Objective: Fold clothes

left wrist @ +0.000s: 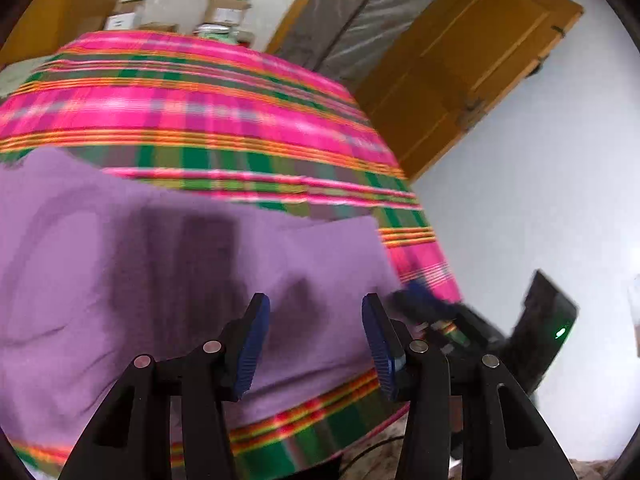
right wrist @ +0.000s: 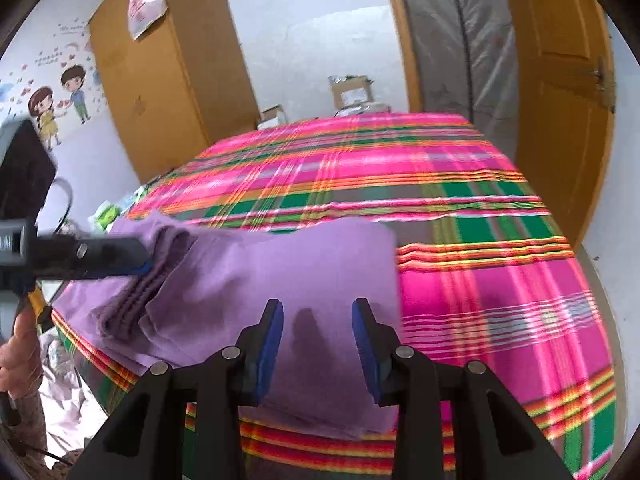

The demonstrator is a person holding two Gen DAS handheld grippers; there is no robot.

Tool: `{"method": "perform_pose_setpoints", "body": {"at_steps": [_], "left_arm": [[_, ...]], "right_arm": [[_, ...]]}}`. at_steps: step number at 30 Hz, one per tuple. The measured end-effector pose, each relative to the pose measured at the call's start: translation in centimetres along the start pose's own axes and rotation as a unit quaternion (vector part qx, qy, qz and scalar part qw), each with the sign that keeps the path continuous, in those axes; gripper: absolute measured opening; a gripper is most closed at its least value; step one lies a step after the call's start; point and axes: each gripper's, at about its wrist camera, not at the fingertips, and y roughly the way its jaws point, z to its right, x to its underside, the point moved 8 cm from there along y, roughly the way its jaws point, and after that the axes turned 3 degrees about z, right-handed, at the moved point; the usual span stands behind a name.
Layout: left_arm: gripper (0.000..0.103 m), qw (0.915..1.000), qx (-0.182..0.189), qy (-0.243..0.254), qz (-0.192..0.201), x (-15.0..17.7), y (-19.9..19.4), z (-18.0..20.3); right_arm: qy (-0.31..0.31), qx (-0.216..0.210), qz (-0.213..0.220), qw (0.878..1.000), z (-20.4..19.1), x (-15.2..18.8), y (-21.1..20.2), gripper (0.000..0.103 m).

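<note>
A purple garment (left wrist: 160,264) lies on a table under a pink, green and orange plaid cloth (left wrist: 208,120). In the left wrist view my left gripper (left wrist: 316,344) hovers over it, open, with nothing between its blue pads. The right gripper (left wrist: 416,300) shows blurred at the garment's right edge. In the right wrist view my right gripper (right wrist: 318,344) is open above the purple garment (right wrist: 304,264), casting finger shadows on it. The left gripper (right wrist: 140,264) reaches in from the left, its tip at the bunched ribbed hem (right wrist: 136,300).
The plaid cloth (right wrist: 480,208) covers the whole table. Cardboard boxes (right wrist: 352,92) stand behind it. A wooden wardrobe (right wrist: 160,92), a grey wrapped mattress (right wrist: 460,40) and a wooden door (right wrist: 560,80) line the back. A person's hand (right wrist: 16,360) holds the left tool.
</note>
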Motion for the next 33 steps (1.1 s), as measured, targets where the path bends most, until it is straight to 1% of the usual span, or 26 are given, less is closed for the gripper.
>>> {"method": "perform_pose_setpoints", "body": {"at_steps": [2,6,9,12,13,16,17,19,23,27,29,33], "left_arm": [[0.050,1.0000,0.001,0.004,-0.008,-0.3,1.4,0.2],[0.050,0.9995,0.003,-0.003,-0.031,0.0,3.1,-0.1],[0.050,0.9987,-0.038,0.003,-0.033,0.4,3.6,-1.5],[0.050,0.9982,-0.036,-0.031,-0.037,0.5,3.4,-3.0],[0.050,0.9980,-0.038,-0.035,-0.036,0.4,3.4,-3.2],[0.050,0.9978,-0.044,-0.035,-0.034,0.6,3.2,-3.6],[0.050,0.9977,-0.047,-0.035,-0.033,0.6,3.1,-3.6],[0.050,0.9974,-0.053,-0.036,-0.032,0.7,2.9,-3.7],[0.050,0.9974,-0.053,-0.038,-0.032,1.2,2.5,-3.8],[0.050,0.9972,-0.053,-0.041,-0.033,1.5,2.3,-4.0],[0.050,0.9970,-0.058,-0.039,-0.033,1.6,2.3,-4.1],[0.050,0.9966,-0.063,-0.042,-0.032,2.1,2.0,-4.2]], "right_arm": [[-0.001,-0.003,-0.002,1.000,-0.3,0.1,0.4,0.037],[0.002,-0.003,-0.004,1.000,0.0,-0.1,0.7,0.037],[0.000,0.004,0.006,1.000,0.5,-1.0,0.8,0.037],[-0.004,0.013,0.026,1.000,1.0,-3.1,1.2,0.037],[-0.004,0.014,0.027,1.000,1.2,-3.7,1.6,0.037],[-0.009,0.041,0.016,0.999,1.8,-5.0,3.2,0.037],[-0.011,0.051,0.006,0.999,2.0,-5.0,3.9,0.037],[-0.015,0.075,-0.019,0.997,2.7,-4.8,5.1,0.036],[-0.007,0.090,-0.050,0.995,3.7,-3.9,6.3,0.036],[0.000,0.090,-0.054,0.995,4.1,-3.8,6.5,0.036],[0.004,0.090,-0.054,0.994,4.2,-3.8,6.5,0.036],[0.022,0.092,-0.046,0.994,4.3,-4.0,5.4,0.036]]}}
